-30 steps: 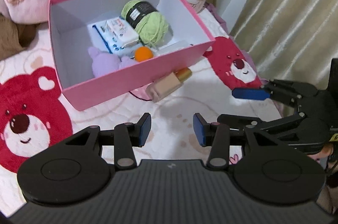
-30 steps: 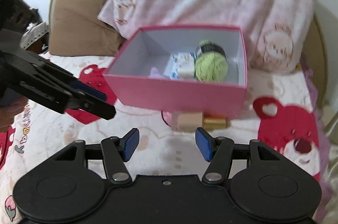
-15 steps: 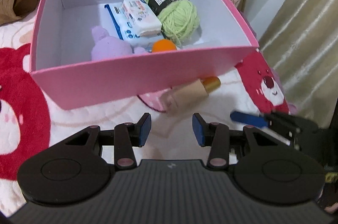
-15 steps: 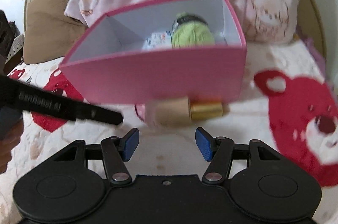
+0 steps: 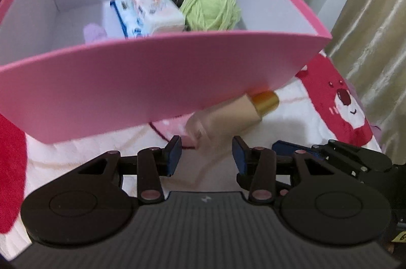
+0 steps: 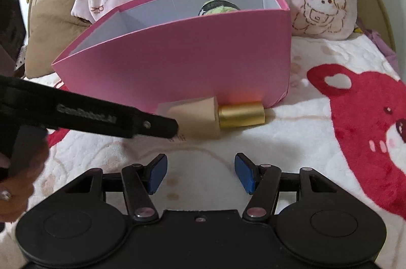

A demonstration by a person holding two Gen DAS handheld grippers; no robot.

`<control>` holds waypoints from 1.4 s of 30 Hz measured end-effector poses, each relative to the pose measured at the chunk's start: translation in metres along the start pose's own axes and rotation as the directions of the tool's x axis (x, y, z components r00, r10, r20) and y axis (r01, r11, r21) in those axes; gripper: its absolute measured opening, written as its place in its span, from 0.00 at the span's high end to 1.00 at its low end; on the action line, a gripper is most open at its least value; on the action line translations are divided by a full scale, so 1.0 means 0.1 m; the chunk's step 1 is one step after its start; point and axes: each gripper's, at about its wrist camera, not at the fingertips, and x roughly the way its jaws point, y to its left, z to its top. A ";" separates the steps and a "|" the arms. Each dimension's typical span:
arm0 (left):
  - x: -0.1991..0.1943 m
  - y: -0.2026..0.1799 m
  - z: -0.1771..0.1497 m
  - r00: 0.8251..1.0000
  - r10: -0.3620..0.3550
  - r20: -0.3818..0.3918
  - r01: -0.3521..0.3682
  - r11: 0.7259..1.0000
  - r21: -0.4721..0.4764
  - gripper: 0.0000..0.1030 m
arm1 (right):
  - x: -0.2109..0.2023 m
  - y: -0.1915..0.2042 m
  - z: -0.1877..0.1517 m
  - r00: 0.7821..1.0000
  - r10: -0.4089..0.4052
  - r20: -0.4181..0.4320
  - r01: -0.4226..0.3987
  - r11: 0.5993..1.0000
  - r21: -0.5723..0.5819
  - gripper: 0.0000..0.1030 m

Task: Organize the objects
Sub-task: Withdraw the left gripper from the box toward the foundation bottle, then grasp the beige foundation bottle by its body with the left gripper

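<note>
While both claws gape empty, the pink box [image 5: 152,81] hides part of the beige bottle [image 5: 228,116].

Your left gripper [image 5: 206,153] and right gripper [image 6: 200,172] both angle downward, jaws parted and empty (your left hand [image 6: 15,182] grips its handle).
</note>
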 end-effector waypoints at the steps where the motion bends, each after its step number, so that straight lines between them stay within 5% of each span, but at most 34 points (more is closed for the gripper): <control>1: -0.01 0.01 -0.01 1.000 -0.014 0.005 0.014 1.000 -0.009 0.61 | 0.00 -0.01 0.00 1.000 0.005 -0.003 -0.005 1.000 -0.001 0.38; 4: -0.01 -0.02 -0.02 0.997 -0.080 -0.003 0.080 0.996 -0.034 0.64 | 0.01 -0.01 0.01 1.000 0.012 -0.006 -0.012 1.000 -0.007 0.38; 9: -0.03 -0.24 -0.08 0.998 -0.058 -0.006 0.059 0.997 0.057 0.64 | 0.00 0.00 0.00 1.000 0.013 -0.015 -0.013 0.999 -0.041 0.38; 14: -0.06 -0.35 -0.14 0.984 -0.164 -0.063 0.168 0.984 0.063 0.64 | -0.09 -0.07 -0.02 0.999 0.004 -0.032 -0.005 0.998 -0.058 0.37; 20: -0.31 -0.25 -0.13 0.993 -0.100 0.054 0.095 0.992 0.085 0.64 | -0.14 -0.10 -0.03 0.999 0.006 -0.051 -0.007 1.000 -0.022 0.35; 26: -0.06 -0.20 -0.04 0.986 -0.163 -0.021 0.164 0.984 0.069 0.63 | -0.13 -0.08 -0.02 0.998 0.036 -0.053 -0.034 0.999 0.029 0.30; 28: 0.00 -0.20 -0.08 0.982 -0.186 -0.021 0.187 0.980 0.070 0.52 | -0.14 -0.07 -0.03 0.998 0.041 -0.053 -0.039 0.999 0.035 0.30; 30: 0.06 -0.23 -0.12 0.984 -0.173 -0.041 0.175 0.981 0.079 0.52 | -0.15 -0.07 -0.02 0.996 0.061 -0.062 -0.058 0.997 0.050 0.30; 32: 0.05 -0.25 -0.15 0.978 -0.198 -0.064 0.202 0.977 0.063 0.52 | -0.20 -0.05 0.01 0.995 0.068 -0.067 -0.066 0.997 0.034 0.30; 37: -0.04 -0.26 -0.16 0.927 -0.361 -0.104 0.355 0.932 -0.069 0.55 | -0.40 0.15 -0.01 0.998 -0.051 -0.026 0.047 0.989 -0.140 0.29; 42: 0.06 -0.26 -0.12 0.939 -0.331 -0.091 0.320 0.940 -0.118 0.60 | -0.40 0.10 0.00 0.998 -0.054 -0.035 0.050 0.992 -0.115 0.26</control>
